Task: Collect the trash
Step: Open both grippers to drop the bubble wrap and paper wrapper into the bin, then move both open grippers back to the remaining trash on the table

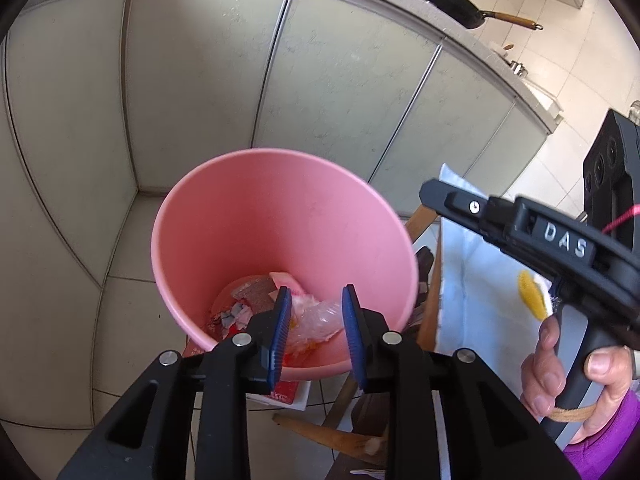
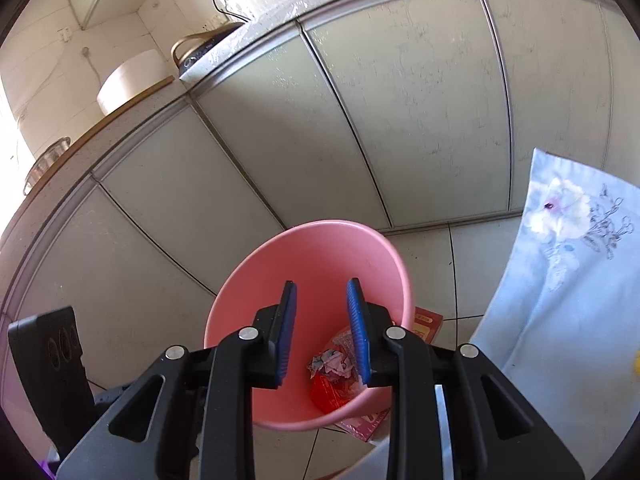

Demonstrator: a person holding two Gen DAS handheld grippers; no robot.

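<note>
A pink bucket (image 1: 280, 216) stands on the tiled floor before grey cabinets; it also shows in the right wrist view (image 2: 320, 256). Inside lie crumpled paper, clear plastic and red wrappers (image 1: 308, 316), also seen from the right wrist (image 2: 332, 372). My left gripper (image 1: 314, 300) is open and empty, held over the bucket's mouth. My right gripper (image 2: 322, 292) is open and empty, also over the bucket. The right gripper's body (image 1: 532, 236) shows at the right in the left wrist view, held by a hand.
A table with a light blue flowered cloth (image 2: 560, 300) stands right of the bucket. A red box (image 2: 428, 324) lies under the bucket. A black pan (image 1: 452, 0) sits on the counter. Wooden chair legs (image 1: 332, 436) stand near the bucket.
</note>
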